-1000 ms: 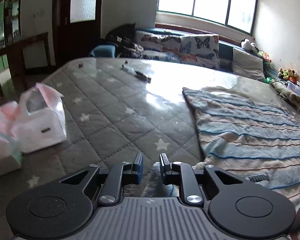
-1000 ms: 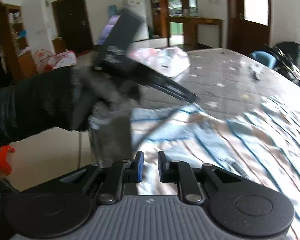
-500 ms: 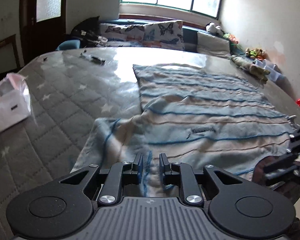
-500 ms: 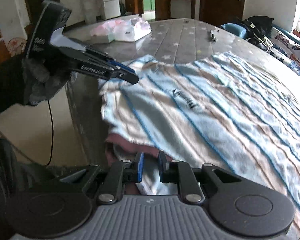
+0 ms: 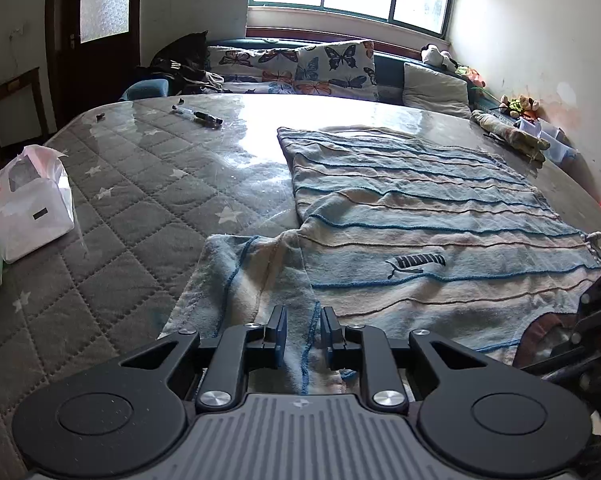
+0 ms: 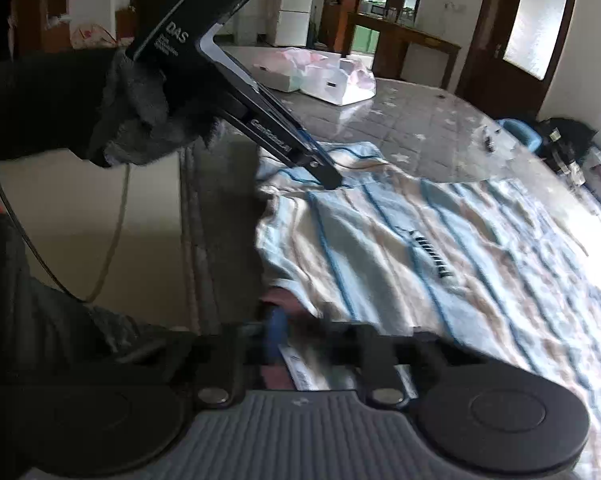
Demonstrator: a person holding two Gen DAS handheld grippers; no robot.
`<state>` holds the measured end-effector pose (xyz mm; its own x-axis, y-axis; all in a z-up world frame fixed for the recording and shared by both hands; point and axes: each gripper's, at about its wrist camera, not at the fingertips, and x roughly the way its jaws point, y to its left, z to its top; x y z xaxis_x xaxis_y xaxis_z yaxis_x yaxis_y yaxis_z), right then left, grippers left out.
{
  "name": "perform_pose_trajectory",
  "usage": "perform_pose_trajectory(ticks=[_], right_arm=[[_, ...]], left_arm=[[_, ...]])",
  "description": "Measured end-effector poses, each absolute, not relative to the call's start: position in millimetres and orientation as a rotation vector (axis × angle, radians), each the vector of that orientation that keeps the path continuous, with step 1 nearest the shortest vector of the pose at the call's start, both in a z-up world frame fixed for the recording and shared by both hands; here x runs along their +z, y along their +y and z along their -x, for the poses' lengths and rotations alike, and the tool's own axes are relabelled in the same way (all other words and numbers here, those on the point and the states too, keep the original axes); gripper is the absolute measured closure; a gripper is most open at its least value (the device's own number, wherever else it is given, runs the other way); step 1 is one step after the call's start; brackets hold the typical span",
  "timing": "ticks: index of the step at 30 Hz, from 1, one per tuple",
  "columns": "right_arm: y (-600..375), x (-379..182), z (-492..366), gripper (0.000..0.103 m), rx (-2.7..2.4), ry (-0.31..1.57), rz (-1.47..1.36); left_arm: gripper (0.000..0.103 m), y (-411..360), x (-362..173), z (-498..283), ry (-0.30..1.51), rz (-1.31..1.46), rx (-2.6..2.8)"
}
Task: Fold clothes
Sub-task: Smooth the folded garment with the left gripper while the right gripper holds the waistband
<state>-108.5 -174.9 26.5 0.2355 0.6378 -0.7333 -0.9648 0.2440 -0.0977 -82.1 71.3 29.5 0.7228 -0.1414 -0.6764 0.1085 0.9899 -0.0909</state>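
Observation:
A striped blue and beige shirt (image 5: pixel 412 216) with a black logo lies spread flat on the grey quilted mattress (image 5: pixel 132 200). My left gripper (image 5: pixel 303 330) sits over the shirt's near left sleeve, its jaws a narrow gap apart with sleeve cloth between them. In the right wrist view the shirt (image 6: pixel 440 248) lies ahead, and my left gripper (image 6: pixel 326 178) presses down on its far corner. My right gripper (image 6: pixel 312 336) is blurred at the shirt's collar edge, where a pink inner lining and a label show. Its jaws look slightly apart with cloth between.
A white plastic bag (image 5: pixel 32 204) and a pale box sit at the mattress's left edge. Pens (image 5: pixel 198 115) lie at the far side. Butterfly pillows (image 5: pixel 300 68) and soft toys line the wall under the window. The mattress edge drops to the floor beside me (image 6: pixel 140 240).
Both grippers have come down closer to the shirt's near edge. The sleeve now lies flatter on the mattress. The right wrist view has become blurred from motion.

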Motion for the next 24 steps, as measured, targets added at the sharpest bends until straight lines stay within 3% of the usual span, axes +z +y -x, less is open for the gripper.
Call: perform_pose_trajectory(ticks=[24], right_arm=[[-229,50,84,0.097,1.042,0.717,0.456]], left_arm=[[0.081,52,42,105,0.657,-0.116,-0.201]])
